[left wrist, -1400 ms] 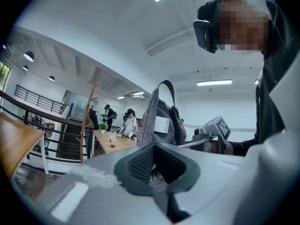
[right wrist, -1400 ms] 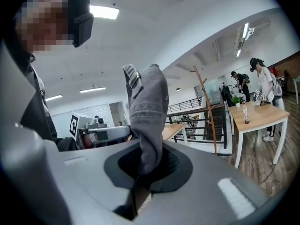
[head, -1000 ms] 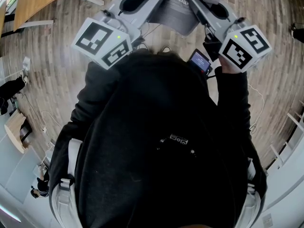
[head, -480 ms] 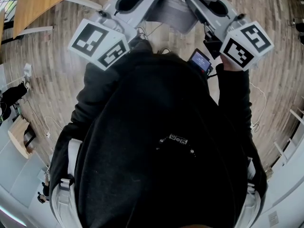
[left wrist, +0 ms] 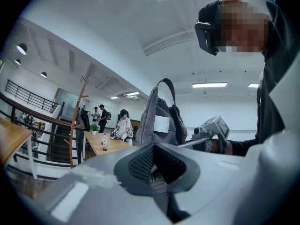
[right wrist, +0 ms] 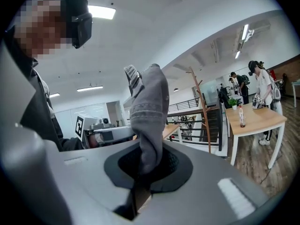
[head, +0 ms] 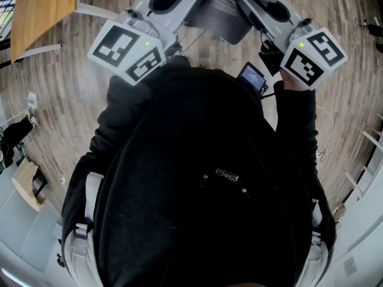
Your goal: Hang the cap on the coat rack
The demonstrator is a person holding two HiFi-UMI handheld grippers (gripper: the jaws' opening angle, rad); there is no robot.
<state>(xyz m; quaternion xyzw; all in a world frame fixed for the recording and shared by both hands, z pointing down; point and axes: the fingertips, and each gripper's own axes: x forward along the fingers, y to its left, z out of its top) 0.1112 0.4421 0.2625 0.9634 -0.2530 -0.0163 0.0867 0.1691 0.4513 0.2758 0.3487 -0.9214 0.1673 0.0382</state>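
Firmly, left gripper [left wrist: 157, 168] and right gripper [right wrist: 146, 167] fingers each pinch the grey cap [right wrist: 150, 107]

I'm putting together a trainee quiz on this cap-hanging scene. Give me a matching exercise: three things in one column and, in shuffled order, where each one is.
Things:
1. cap
2. coat rack
3. bottle

Places:
A. standing on the wooden table
B. pinched in the shut jaws of both the left gripper and the right gripper
C. upright on the floor, apart from the table

Pairs: 1-B, 2-C, 3-A
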